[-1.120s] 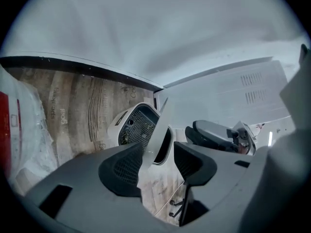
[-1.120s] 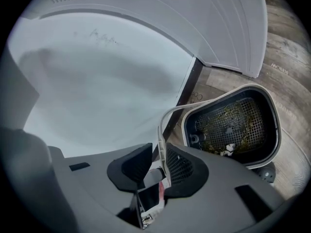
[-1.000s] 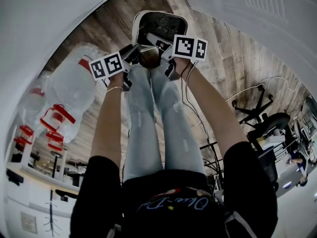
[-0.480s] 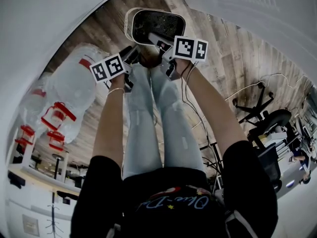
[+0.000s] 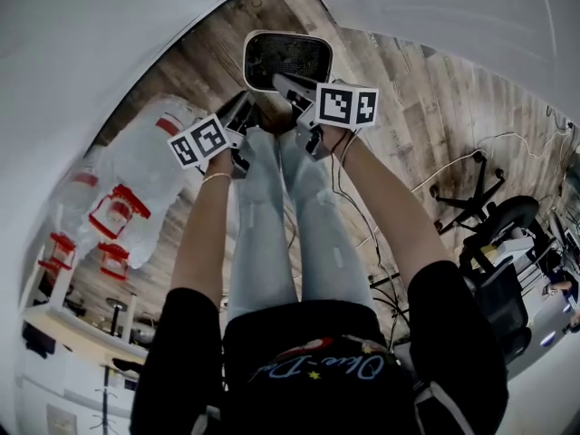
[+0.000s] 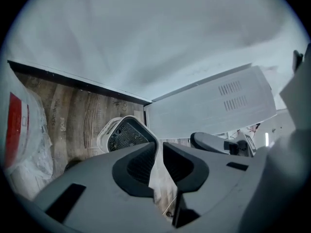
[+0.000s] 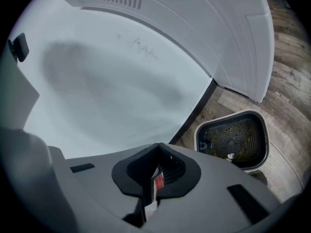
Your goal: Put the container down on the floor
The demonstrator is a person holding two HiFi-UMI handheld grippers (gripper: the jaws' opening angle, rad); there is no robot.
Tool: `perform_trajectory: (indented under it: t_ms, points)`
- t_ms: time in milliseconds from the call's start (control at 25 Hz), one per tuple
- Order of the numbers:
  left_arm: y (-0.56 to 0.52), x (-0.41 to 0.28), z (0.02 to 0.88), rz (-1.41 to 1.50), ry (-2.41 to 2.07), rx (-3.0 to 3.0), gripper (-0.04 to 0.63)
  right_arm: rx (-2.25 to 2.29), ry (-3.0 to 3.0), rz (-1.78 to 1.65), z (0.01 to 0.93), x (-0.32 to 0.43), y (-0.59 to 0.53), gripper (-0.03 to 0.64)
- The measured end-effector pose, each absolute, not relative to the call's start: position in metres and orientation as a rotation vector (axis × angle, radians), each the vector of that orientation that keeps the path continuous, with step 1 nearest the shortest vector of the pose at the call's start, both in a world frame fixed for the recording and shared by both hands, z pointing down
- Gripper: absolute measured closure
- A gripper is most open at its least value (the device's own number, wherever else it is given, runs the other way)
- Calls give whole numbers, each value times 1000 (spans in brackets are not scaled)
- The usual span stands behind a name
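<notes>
The mesh fryer basket (image 5: 288, 60) sits on the wood floor (image 5: 408, 98), clear of both my tools, so the set-down looks done. My left gripper (image 6: 159, 147) has just been closing to a slit with nothing in it. My right gripper (image 7: 158, 148) is pinched together, empty. Next, I only need to draw back.

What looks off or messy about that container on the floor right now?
The container sits level on the wooden floor beside the wall, not tipped. The odd part is inside: its mesh bottom is littered with yellowish crumbs and a small white scrap. Nothing seems spilled on the floor around it.
</notes>
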State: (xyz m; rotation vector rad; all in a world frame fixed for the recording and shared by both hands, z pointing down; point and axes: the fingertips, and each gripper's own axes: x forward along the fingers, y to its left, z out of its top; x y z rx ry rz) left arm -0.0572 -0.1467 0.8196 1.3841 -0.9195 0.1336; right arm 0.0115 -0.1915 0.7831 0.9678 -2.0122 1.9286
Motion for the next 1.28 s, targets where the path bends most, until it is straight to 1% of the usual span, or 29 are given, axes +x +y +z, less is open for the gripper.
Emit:
perform_trajectory:
  t_ms: [120,200,360,720,1080,1280]
  points:
    - [-149,-54,799,109,-910,1415,568,997,-2047,1910,764,14,-193,617]
    - [-149,-51,781,75,-899,1431,575,1037,-2068,1923,749,19,-194,617]
    - [-153,-42,745,24,-880,1482,581,1137,-2120,1974,714,30,-199,617]
    - [-168,-31,643,-34,-890,1687,589,1144,-2283,1908,620,38,-195,617]
    - [-173,-28,541,5,-870,1861,589,1175,-2422,1794,525,37,-197,617]
    - [-166,-24,490,-12,-868,1909,589,1184,-2485,1665,476,31,-193,617]
